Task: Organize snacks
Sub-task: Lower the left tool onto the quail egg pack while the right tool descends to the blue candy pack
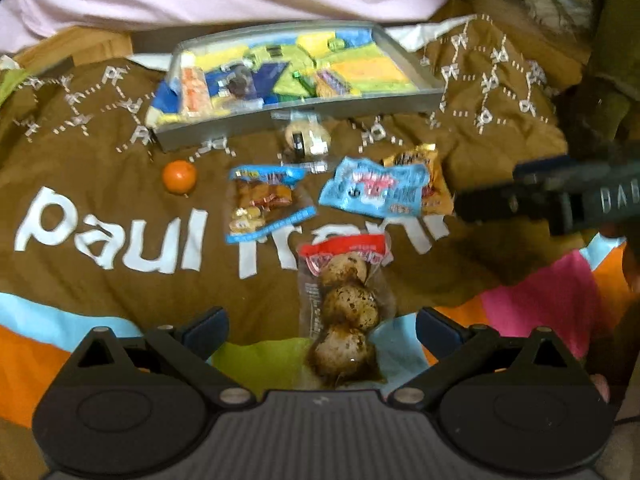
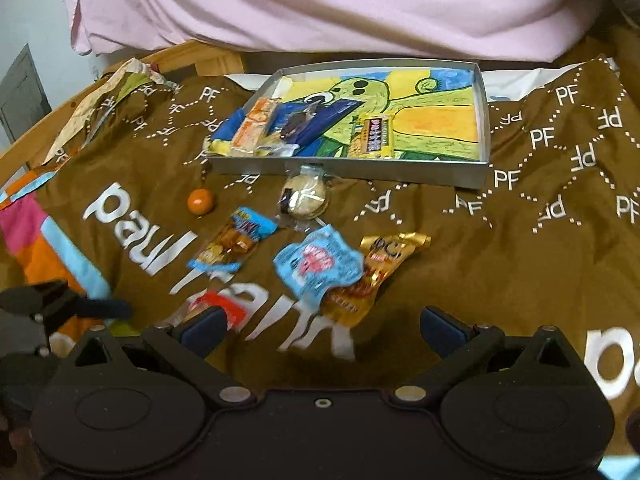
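The grey tray (image 2: 352, 168) holds several snack packets (image 2: 370, 140). More packets (image 2: 316, 266) lie loose on the brown blanket (image 2: 500, 264). Both the left hand-held gripper (image 1: 320, 330) and right hand-held gripper (image 2: 322, 330) are released, empty.

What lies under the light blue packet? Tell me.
A gold snack packet lies partly under the light blue packet, sticking out past its right edge. Both rest on the brown blanket. The gold packet's covered part, and anything else beneath, cannot be seen.
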